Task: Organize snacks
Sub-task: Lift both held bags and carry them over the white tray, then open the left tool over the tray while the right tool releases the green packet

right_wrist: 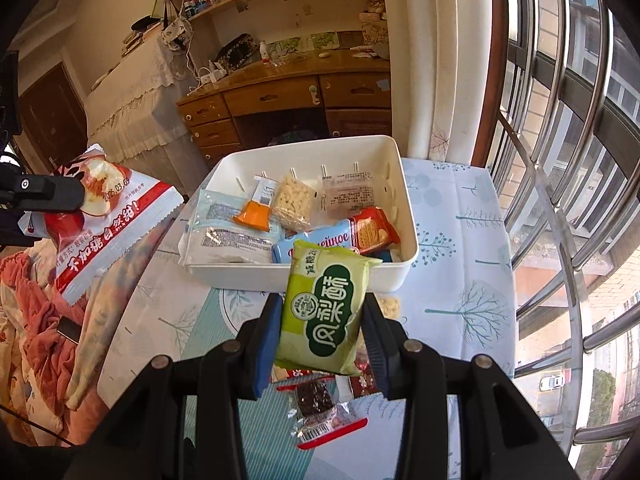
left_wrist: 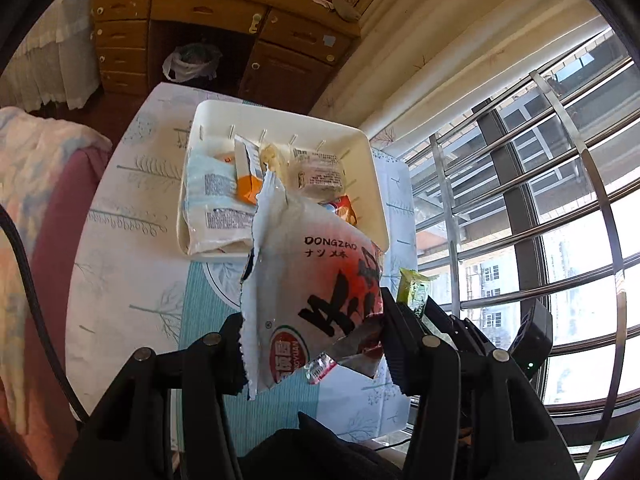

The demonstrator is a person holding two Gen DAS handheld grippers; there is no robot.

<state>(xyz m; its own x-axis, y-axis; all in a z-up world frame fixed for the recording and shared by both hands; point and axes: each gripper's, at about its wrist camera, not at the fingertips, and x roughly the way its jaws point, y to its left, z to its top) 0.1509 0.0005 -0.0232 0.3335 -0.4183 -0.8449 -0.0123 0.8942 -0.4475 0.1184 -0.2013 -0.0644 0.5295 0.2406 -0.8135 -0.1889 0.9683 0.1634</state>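
1. Behind the white bin (right_wrist: 406,216) stands a wooden desk (right_wrist: 280,96) with drawers, and a barred window (right_wrist: 560,160) runs along the bin's right side.
2. Under the bin lies a table (right_wrist: 460,280) covered in a pale cloth printed with trees.
3. Resting on that cloth, the bin holds several packets: a blue-white bag at its left, an orange-tipped sachet (right_wrist: 256,212), a clear pack of pale puffed pieces (right_wrist: 292,202) and a red biscuit pack (right_wrist: 374,232) toward its right.
4. Left of the bin and off the table, the left gripper (left_wrist: 312,344) pinches a red-and-white snack bag (left_wrist: 320,280) in the air.
5. Just in front of the bin's near wall, the right gripper (right_wrist: 324,340) is pressed onto a green pastry packet (right_wrist: 324,312), held upright above the table.
6. Nearer than the bin, below that packet, a small dark wrapped sweet (right_wrist: 316,398) lies on the cloth.
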